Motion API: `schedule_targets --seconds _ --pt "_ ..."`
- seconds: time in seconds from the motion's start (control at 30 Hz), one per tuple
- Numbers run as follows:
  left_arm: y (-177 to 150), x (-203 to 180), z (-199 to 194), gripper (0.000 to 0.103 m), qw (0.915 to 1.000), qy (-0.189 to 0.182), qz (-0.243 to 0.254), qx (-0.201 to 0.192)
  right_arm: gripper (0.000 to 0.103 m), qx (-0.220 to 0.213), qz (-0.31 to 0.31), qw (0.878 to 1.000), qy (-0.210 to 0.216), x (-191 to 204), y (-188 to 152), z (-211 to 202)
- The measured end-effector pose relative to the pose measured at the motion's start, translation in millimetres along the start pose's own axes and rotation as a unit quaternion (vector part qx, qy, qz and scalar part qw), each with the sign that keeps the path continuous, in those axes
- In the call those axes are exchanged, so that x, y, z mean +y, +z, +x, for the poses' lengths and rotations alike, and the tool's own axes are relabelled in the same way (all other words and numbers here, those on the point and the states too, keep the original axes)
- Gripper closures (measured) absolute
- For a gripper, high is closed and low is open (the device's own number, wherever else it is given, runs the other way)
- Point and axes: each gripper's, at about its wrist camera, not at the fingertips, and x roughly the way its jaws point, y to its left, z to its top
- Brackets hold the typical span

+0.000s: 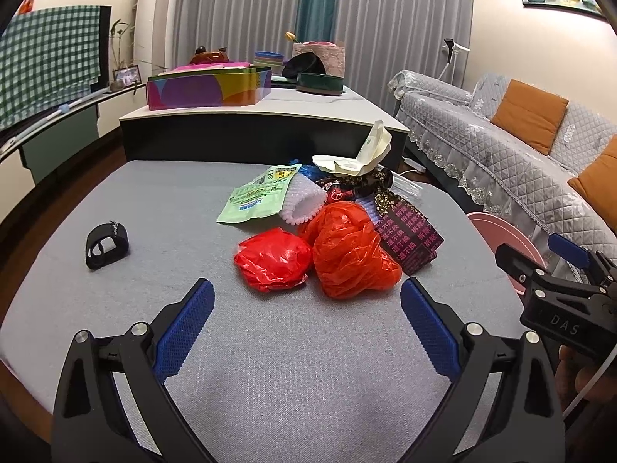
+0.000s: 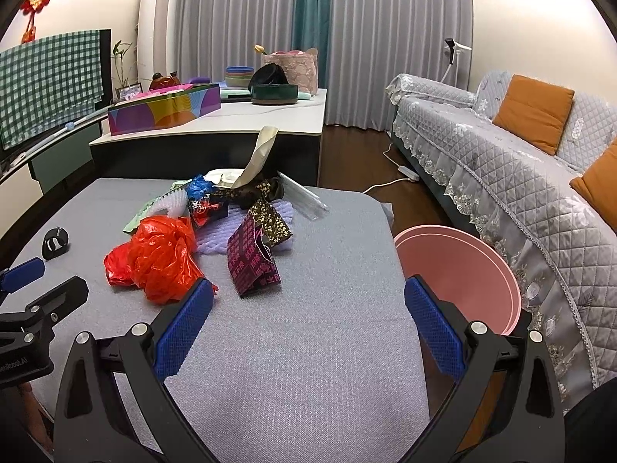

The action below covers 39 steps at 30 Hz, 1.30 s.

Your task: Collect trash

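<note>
A heap of trash lies on the grey padded table (image 1: 270,366): two crumpled red plastic bags (image 1: 273,258) (image 1: 351,254), a green wrapper (image 1: 258,196), a dark wrapper with pink characters (image 1: 410,237), and an open cream box (image 1: 358,158). My left gripper (image 1: 306,308) is open and empty just short of the red bags. My right gripper (image 2: 308,308) is open and empty over the table's near right part, with the dark wrapper (image 2: 250,262) and a red bag (image 2: 158,258) ahead to its left. A pink bin (image 2: 459,274) stands by the table's right edge.
A black strap (image 1: 106,245) lies on the table's left. A low cabinet (image 1: 262,131) with a colourful box (image 1: 208,88) stands behind. A grey sofa (image 2: 520,177) with orange cushions runs along the right. A power strip (image 2: 408,171) lies on the floor.
</note>
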Motion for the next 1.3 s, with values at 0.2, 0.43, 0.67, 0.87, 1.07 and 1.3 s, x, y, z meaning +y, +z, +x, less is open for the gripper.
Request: schedule_targets --seconds 0.2,0.43,0.67,0.87,1.07,1.3 --pt "1.1 -0.6 -1.0 0.009 1.0 -0.002 0.002 -0.003 0.006 -0.001 0.0 1.0 0.001 -0.3 0.3 -0.5" --pt "1.3 -0.9 -1.1 0.009 1.0 -0.002 0.002 -0.002 0.006 -0.004 -0.001 1.0 0.001 -0.6 1.0 -2.3" --pt "1.2 -1.0 -1.1 0.009 1.0 -0.002 0.001 -0.002 0.006 -0.006 -0.002 1.0 0.0 -0.6 1.4 -3.4" --pt "1.2 -1.5 -1.3 0.009 1.0 -0.002 0.001 -0.002 0.006 -0.005 0.0 1.0 0.002 -1.0 1.6 -3.3" --pt "1.0 -2.6 -1.5 0.009 1.0 -0.002 0.001 -0.003 0.006 -0.003 0.001 1.0 0.005 0.4 2.3 -2.9" --pt "0.9 -3.1 -2.6 0.009 1.0 -0.003 0.002 -0.004 0.006 -0.003 0.0 1.0 0.006 1.2 2.6 -2.3"
